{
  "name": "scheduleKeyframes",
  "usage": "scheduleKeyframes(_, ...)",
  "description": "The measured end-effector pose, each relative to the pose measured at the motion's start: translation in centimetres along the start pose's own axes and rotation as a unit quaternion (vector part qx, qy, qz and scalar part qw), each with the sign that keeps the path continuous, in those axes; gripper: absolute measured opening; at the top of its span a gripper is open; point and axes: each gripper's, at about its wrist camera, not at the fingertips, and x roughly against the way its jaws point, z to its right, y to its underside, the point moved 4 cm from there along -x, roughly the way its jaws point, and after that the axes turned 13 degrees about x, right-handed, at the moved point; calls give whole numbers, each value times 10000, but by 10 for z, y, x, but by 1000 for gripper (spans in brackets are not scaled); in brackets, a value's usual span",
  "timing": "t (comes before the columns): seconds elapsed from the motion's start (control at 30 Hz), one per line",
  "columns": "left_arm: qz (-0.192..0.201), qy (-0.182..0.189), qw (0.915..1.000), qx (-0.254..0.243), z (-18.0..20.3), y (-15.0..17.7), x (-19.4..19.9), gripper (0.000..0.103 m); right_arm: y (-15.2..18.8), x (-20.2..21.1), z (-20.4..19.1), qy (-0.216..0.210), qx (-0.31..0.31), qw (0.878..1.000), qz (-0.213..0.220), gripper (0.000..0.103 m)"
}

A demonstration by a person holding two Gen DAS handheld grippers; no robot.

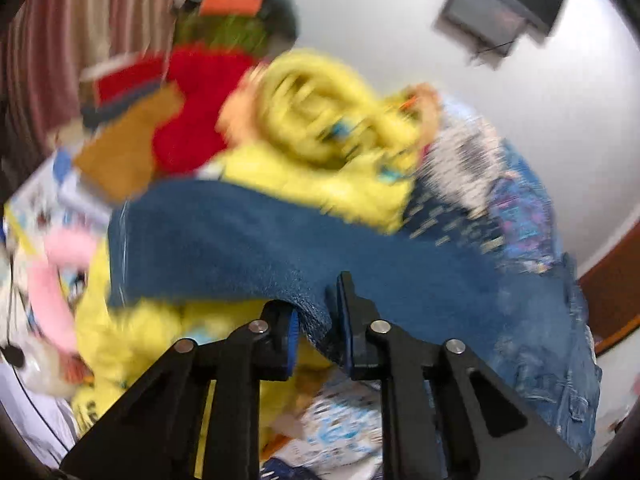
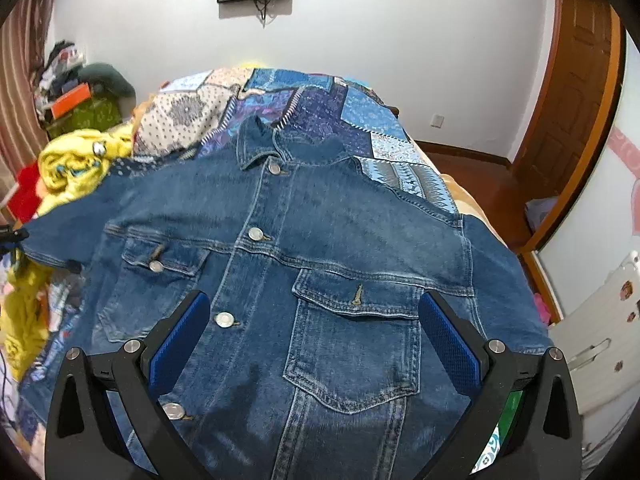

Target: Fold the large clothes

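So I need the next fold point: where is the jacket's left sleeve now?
In the left wrist view, the left gripper pinches the denim jacket sleeve, raised over yellow clothes.

No legible text, label, brand or number; yellow cloth (image 1: 86, 404) marks too blurred.

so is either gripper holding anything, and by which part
The left gripper is shut on the denim jacket, pinching the edge of its sleeve. The right gripper is open above the jacket front, holding nothing.
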Motion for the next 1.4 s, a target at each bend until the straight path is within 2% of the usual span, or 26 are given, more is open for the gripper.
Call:
scheduleKeyframes(0.1, 392, 207, 9979, -482, 44, -10, 28, 13, 1, 8, 5, -34, -73, 9999, 115, 103)
scheduleKeyframes(0.17, 610, 392, 9934, -884, 87, -11, 44, 13, 2, 12, 10, -43, -136, 9997, 179, 103)
scheduleKeyframes(0.33, 885, 957, 9733, -1891, 199, 18, 61, 12, 6, 24, 26, -178, -400, 9984, 360, 103)
scheduleKeyframes(0.43, 560, 1397, 9594, -2383, 261, 65, 51, 11, 10, 30, 37, -284, -567, 9970, 452, 103)
scheduleKeyframes(0.5, 148, 1611, 9496, -2685, 295, 109, 36, 11, 13, 34, 44, -373, -665, 9958, 516, 103)
scheduleKeyframes(0.57, -312, 1673, 9404, -2944, 314, 151, 19, 11, 18, 38, 54, -451, -792, 9942, 572, 103)
scheduleKeyframes(0.63, -808, 1626, 9295, -3210, 326, 195, -1, 11, 24, 42, 62, -473, -883, 9932, 591, 103)
scheduleKeyframes(0.73, -1546, 1317, 9138, -3518, 327, 253, -31, 11, 33, 46, 76, -451, -1022, 9920, 590, 103)
scheduleKeyframes(0.83, -1847, 1004, 9080, -3624, 319, 279, -44, 12, 41, 47, 89, -395, -1155, 9910, 547, 103)
scheduleKeyframes(0.9, -2034, 963, 9074, -3548, 312, 289, -45, 16, 46, 48, 96, -391, -1238, 9902, 519, 103)
scheduleKeyframes(0.97, -2222, 1040, 9093, -3362, 304, 285, -38, 31, 50, 49, 100, -379, -1298, 9896, 494, 103)
scheduleKeyframes(1.0, -2243, 1076, 9119, -3263, 299, 283, -33, 48, 51, 50, 103, -377, -1322, 9893, 488, 103)
scheduleKeyframes(1.03, -2211, 1098, 9164, -3152, 292, 278, -26, 60, 52, 50, 104, -376, -1342, 9891, 483, 103)
scheduleKeyframes(1.17, -2127, 1280, 9361, -2492, 265, 249, -6, 65, 52, 56, 105, -387, -1390, 9881, 535, 103)
scheduleKeyframes(1.23, -2053, 1281, 9518, -1886, 242, 230, -3, 81, 52, 57, 105, -377, -1373, 9882, 556, 103)
scheduleKeyframes(1.3, -1925, 1140, 9644, -1407, 224, 216, -4, 90, 52, 58, 105, -367, -1342, 9886, 575, 103)
scheduleKeyframes(1.33, -1891, 1007, 9704, -1111, 210, 209, -7, 90, 52, 58, 104, -361, -1325, 9889, 575, 103)
scheduleKeyframes(1.4, -2005, 907, 9731, -682, 191, 201, -15, 90, 52, 58, 102, -358, -1296, 9893, 559, 103)
